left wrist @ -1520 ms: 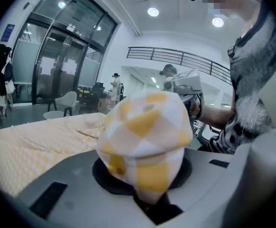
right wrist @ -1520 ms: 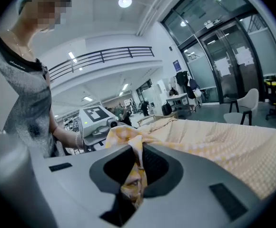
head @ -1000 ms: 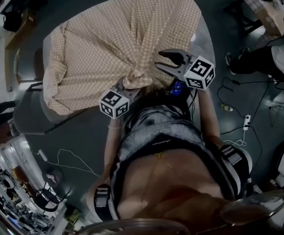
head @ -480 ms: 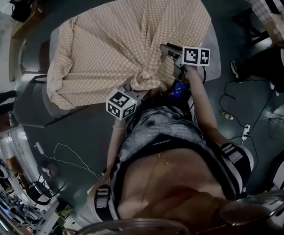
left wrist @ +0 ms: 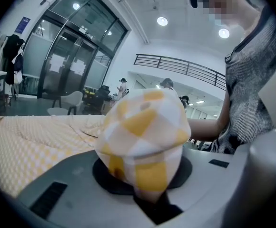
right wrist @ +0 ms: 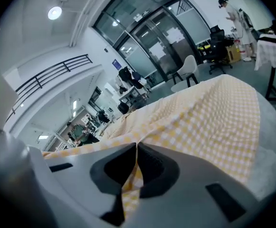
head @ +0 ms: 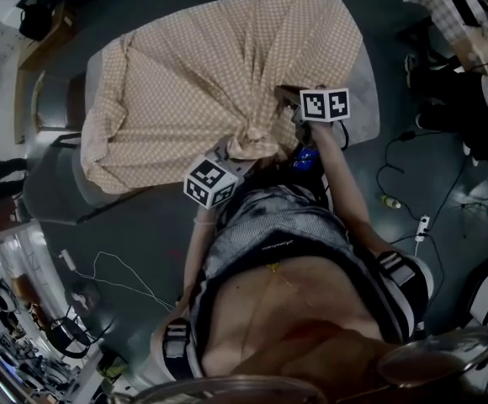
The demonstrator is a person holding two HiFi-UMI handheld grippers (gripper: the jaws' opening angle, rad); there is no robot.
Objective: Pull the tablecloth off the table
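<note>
Tablecloth (head: 219, 66): yellow check, rumpled over most of the table. Its creases run to a bunch at the near edge, right at the left tool's tips, and its left side drapes over the edge.
Left tool (head: 231, 152): clamped on that bunch of cloth (left wrist: 142, 137). Same grip and same spot as a second ago.
Right tool (right wrist: 136, 151): a second ago it was raised over the cloth with jaws wide. Now it is down on the cloth, just right of the left tool. Its jaws have just been closing and now meet on a thin fold of the check pinched between them.
Table (head: 366, 99): a bare grey strip shows to the right of the right tool; the rest is covered.
Meaning: both tools now grip the near edge. The second hold looks made, so a pull toward the person seems next. The cloth is not yet off.
Risk: the right pinch is thin and may slip.
</note>
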